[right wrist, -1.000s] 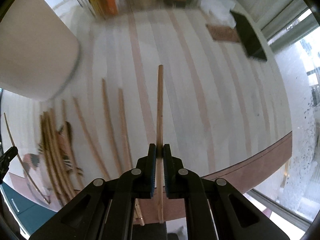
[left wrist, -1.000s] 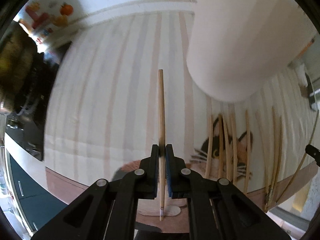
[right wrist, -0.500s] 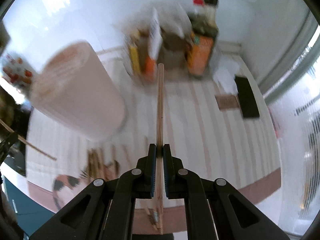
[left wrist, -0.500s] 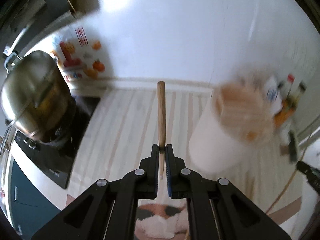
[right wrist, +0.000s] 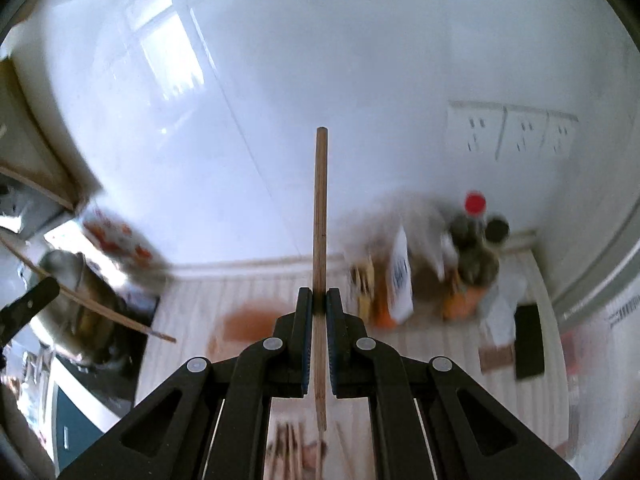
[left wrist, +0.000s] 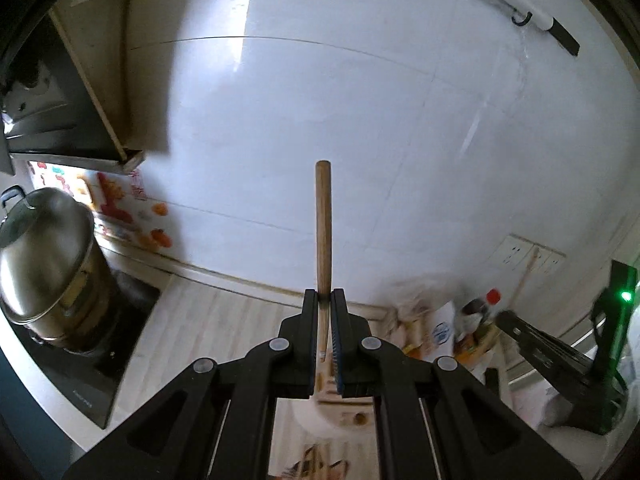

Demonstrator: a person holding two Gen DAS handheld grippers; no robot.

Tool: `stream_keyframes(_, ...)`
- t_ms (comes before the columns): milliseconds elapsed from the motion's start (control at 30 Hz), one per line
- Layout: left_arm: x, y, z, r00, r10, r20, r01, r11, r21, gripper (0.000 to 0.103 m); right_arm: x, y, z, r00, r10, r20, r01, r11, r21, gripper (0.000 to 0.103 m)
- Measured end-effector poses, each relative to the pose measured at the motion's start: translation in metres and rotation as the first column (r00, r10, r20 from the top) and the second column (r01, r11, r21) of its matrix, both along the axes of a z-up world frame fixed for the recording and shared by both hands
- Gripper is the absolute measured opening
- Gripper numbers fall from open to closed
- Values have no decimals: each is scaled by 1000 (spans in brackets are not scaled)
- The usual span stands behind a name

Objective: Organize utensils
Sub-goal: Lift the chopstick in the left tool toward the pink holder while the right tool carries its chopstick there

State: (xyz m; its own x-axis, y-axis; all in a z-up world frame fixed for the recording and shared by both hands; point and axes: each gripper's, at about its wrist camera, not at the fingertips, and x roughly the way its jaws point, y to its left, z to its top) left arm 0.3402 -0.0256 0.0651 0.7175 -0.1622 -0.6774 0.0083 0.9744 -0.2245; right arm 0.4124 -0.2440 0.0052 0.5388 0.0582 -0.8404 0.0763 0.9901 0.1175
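Note:
My left gripper (left wrist: 324,295) is shut on a wooden chopstick (left wrist: 323,224) that points up toward the white wall. My right gripper (right wrist: 319,294) is shut on another wooden chopstick (right wrist: 320,208), also held upright. The pale holder cup (left wrist: 340,416) shows blurred below the left jaws. Several loose chopsticks (right wrist: 296,454) lie on the striped mat beneath the right gripper. The left gripper's chopstick also shows in the right wrist view (right wrist: 92,304), slanting at the left edge. The right gripper body shows in the left wrist view (left wrist: 560,356).
A steel pot (left wrist: 44,256) stands on a black hob (left wrist: 100,344) at the left. Bottles and packets (right wrist: 440,264) crowd the back wall. A black flat object (right wrist: 530,340) lies at the right. Wall sockets (right wrist: 516,130) are above.
Both grippers have tilted up and lifted from facing the mat to facing the wall, each still holding its chopstick. The cup has dropped below the left view.

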Motion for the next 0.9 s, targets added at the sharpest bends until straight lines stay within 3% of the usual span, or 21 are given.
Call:
stream_keyframes(200,30,-15,-20,997,-19,-78,16,999,-41,4,53,5,10,999,3,53,-6,999,51,7)
stream_keyframes(400,58,-25,-63,985,-10,-172,6,1000,-22,4,85,16,-21,999,5,43,-9,996,94,7)
stream_keyframes(567,74,-28,-99,968,-16,-249,8,999,-32,4,93,21,-58,1000,13,7,-14,994,111,7)
stream_keyframes(900,78,-36,-118,954,-70,-292,54,997,-60,4,84,23,-90,997,70,-46,-62,986,157,7)
